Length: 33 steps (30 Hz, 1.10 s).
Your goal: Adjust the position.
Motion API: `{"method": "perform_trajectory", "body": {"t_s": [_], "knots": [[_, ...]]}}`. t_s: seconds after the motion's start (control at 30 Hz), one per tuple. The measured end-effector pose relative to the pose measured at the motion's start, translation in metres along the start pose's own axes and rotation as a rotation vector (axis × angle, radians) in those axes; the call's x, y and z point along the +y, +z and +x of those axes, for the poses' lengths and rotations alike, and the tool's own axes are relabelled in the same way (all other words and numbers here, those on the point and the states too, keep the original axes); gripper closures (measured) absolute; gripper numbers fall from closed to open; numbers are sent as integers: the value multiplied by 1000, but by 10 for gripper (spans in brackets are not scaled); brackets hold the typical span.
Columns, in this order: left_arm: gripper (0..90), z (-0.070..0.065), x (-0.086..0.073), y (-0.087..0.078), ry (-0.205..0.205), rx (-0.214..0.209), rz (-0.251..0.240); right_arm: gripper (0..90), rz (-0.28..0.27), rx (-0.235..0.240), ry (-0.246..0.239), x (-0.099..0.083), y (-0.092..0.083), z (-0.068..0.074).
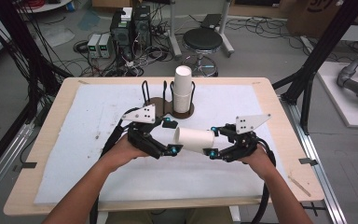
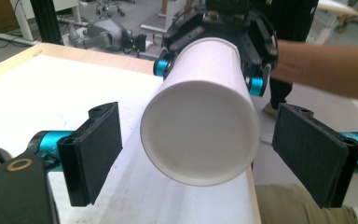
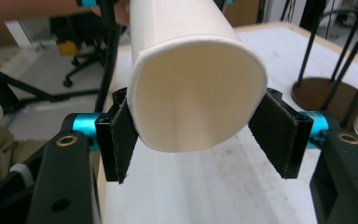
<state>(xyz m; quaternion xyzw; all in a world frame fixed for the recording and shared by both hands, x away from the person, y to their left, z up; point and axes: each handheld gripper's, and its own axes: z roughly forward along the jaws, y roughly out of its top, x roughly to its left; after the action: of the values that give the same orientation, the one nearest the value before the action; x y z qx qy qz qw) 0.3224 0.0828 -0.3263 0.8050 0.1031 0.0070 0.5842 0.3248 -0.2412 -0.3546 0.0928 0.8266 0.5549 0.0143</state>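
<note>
A white paper cup [image 1: 193, 138] lies on its side in the air between my two grippers, above the white mat. My right gripper [image 1: 212, 141] is shut on it, and in the right gripper view the pads [image 3: 121, 140] press both sides of the cup [image 3: 196, 98] and flatten its end slightly. My left gripper [image 1: 172, 136] stands open around the other end. In the left gripper view its pads [image 2: 95, 149] sit clear of the cup [image 2: 200, 135] on both sides, with the right gripper [image 2: 208, 74] gripping the far end.
A stack of white cups [image 1: 182, 88] stands in a black wire holder with a brown base [image 1: 154, 103] at the back middle of the mat [image 1: 88, 140]. The wooden table's edge [image 1: 279, 116] runs on the right. A stool [image 1: 202, 41] and electronics sit on the floor beyond.
</note>
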Motion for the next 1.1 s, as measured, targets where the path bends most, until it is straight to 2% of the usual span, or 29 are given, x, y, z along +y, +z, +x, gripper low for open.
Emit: {"method": "perform_trajectory", "body": {"t_s": [0.13, 0.33, 0.67, 0.83, 1.1], "knots": [[159, -1, 4, -2, 21, 13, 35, 350, 82, -6, -12, 10, -1, 0], [160, -1, 7, -2, 65, 28, 119, 346, 204, -21, -34, 28, 2, -1], [163, -1, 8, 2, 89, 41, 194, 345, 377, -16, -59, 52, 17, -2], [165, 0, 8, 4, 92, 43, 224, 345, 442, -16, -73, 62, 24, -2], [167, 0, 9, 11, 110, 45, 286, 345, 519, -14, -88, 73, 35, -1]]}}
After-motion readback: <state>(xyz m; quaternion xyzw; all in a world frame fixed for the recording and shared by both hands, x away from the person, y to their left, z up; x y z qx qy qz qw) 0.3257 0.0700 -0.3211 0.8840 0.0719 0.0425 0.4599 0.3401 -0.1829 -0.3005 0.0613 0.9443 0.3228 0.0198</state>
